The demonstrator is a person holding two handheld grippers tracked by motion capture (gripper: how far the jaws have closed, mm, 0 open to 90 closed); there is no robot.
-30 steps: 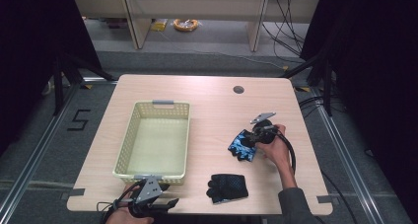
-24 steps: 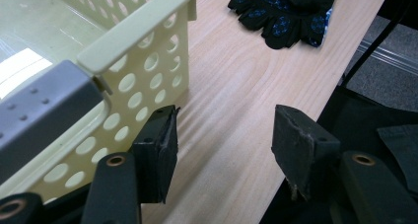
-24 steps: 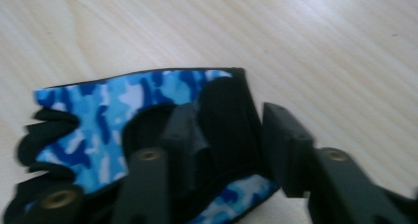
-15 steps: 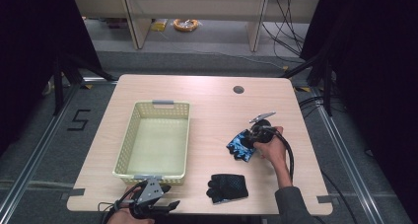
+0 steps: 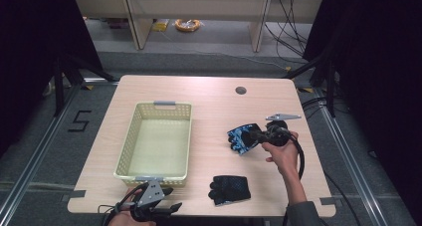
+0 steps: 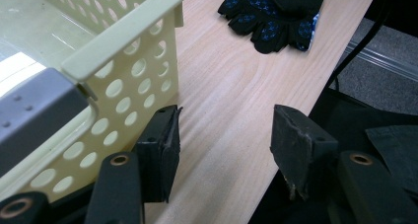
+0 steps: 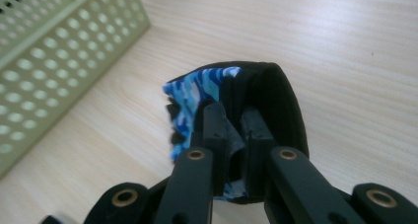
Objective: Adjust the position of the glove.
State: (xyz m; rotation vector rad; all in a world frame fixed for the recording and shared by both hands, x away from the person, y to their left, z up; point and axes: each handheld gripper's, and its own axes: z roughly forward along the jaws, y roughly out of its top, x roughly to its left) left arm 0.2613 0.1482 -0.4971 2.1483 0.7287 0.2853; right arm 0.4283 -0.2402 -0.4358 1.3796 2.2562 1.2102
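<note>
Right gripper view: fingers (image 7: 251, 150) pinching blue glove (image 7: 207, 93), lifted just off counter (image 5: 209, 94) beside basket (image 5: 137, 131). Left gripper (image 6: 224, 140) spread, idle. Probably mid-carry; next, swing over basket, release. Black glove (image 5: 229, 188) waiting.

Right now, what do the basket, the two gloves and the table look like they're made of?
Basket: pale yellow moulded plastic, walls punched with round holes. Held glove: fabric, blue camouflage print with black cuff, creasing between the right gripper jaws. Other glove: black knit with blue grip dots. Table: light wood-grain surface, probably laminate.
</note>
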